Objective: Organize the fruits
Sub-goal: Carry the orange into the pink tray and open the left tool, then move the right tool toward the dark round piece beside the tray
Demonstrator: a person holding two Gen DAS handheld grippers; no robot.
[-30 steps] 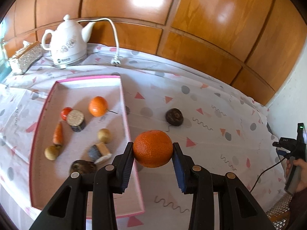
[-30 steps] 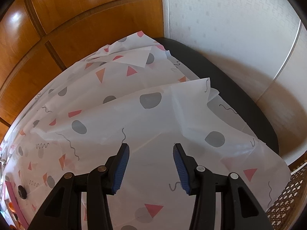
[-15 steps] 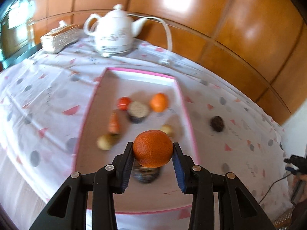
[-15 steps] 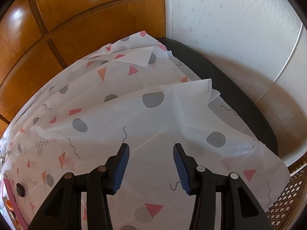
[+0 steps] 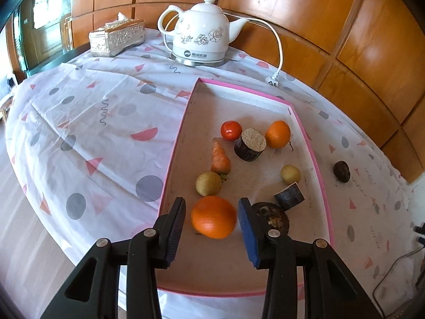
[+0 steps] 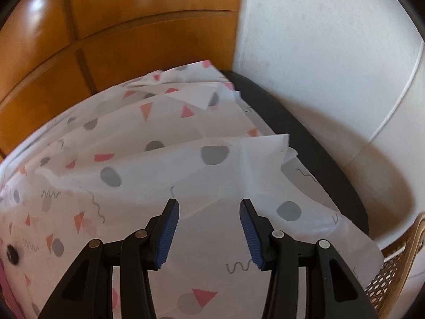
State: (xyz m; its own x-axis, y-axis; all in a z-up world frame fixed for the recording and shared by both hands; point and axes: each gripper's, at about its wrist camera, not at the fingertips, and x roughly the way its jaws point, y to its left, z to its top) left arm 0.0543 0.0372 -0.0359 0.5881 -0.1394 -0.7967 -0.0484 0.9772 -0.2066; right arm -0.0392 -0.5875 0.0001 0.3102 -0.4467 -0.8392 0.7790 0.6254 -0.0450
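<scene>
My left gripper (image 5: 211,203) hangs over the near end of the pink-rimmed tray (image 5: 172,154), and its jaws are opening. A large orange (image 5: 213,217) is between the blue pads, blurred, with a gap showing at the left pad. Further into the tray lie a smaller orange (image 5: 277,134), a tomato (image 5: 231,130), a carrot (image 5: 220,158), two yellowish fruits and several dark pieces. One dark round fruit (image 5: 341,171) sits on the tablecloth right of the tray. My right gripper (image 6: 209,207) is open above bare tablecloth, holding nothing.
A white kettle (image 5: 200,38) with its cord and plug (image 5: 272,82) stands behind the tray, a tissue box (image 5: 117,37) to its left. Wood panelling backs the table. The tablecloth drops off at the left. A wicker chair edge (image 6: 393,265) shows at the right corner.
My left gripper carried the large orange leftward from over the cloth to over the tray and lower. Its pads have parted from the orange. The right gripper view rolled slightly.
</scene>
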